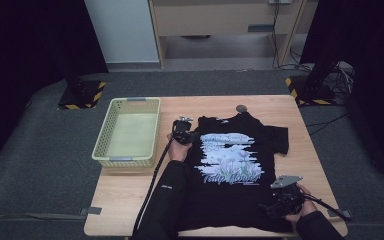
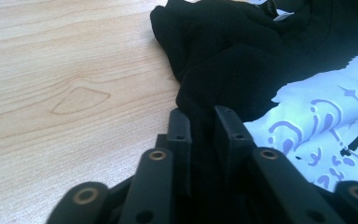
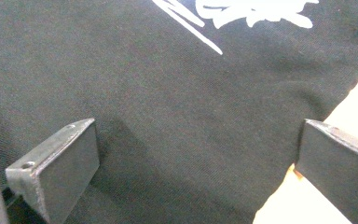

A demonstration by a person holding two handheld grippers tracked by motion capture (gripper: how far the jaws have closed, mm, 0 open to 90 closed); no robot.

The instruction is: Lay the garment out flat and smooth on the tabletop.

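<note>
A black T-shirt (image 1: pixel 232 165) with a pale blue flower print lies front-up on the wooden table (image 1: pixel 120 195). My left gripper (image 1: pixel 186 134) sits at the shirt's left shoulder edge. In the left gripper view its jaws stand close together on a bunched fold of the black fabric (image 2: pixel 205 93), so the left gripper (image 2: pixel 204 128) is shut on the T-shirt. My right gripper (image 1: pixel 271 206) rests at the shirt's lower right hem. In the right gripper view its jaws stand wide apart over flat black cloth (image 3: pixel 168 93), and the right gripper (image 3: pixel 198 161) is open, with bare table just past the right jaw.
A pale green plastic basket (image 1: pixel 102 136) stands on the table's left side, beside the left gripper. A small round grey disc (image 1: pixel 241 108) lies by the shirt's collar at the far edge. Dark floor mats surround the table; cables trail from both grippers.
</note>
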